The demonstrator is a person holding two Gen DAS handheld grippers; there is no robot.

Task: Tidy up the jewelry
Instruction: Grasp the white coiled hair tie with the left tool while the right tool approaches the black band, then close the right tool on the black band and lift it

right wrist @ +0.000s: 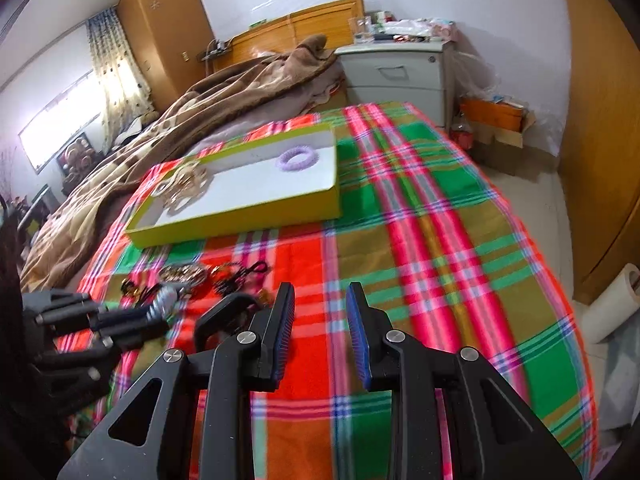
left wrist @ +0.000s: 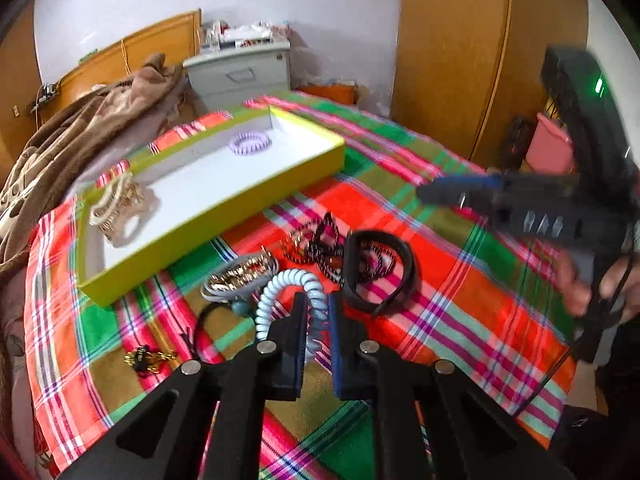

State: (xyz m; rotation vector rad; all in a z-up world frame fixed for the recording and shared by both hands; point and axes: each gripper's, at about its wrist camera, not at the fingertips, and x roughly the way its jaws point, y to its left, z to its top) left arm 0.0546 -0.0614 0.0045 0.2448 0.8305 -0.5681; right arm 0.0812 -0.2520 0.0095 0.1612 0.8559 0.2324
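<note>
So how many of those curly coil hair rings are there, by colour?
Purple coil: 1, in the yellow box
Light blue coil: 1, gripped between the left fingers
Total: 2

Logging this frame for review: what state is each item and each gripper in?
Yellow-green shallow box: open, lidless, on plaid cloth.
Purple spiral hair tie: inside box, far end.
Beige claw clip: inside box, near end.
Light blue spiral hair tie: on cloth, between left gripper fingers.
Black headband: on cloth, outside box.
Right gripper: open, empty.
</note>
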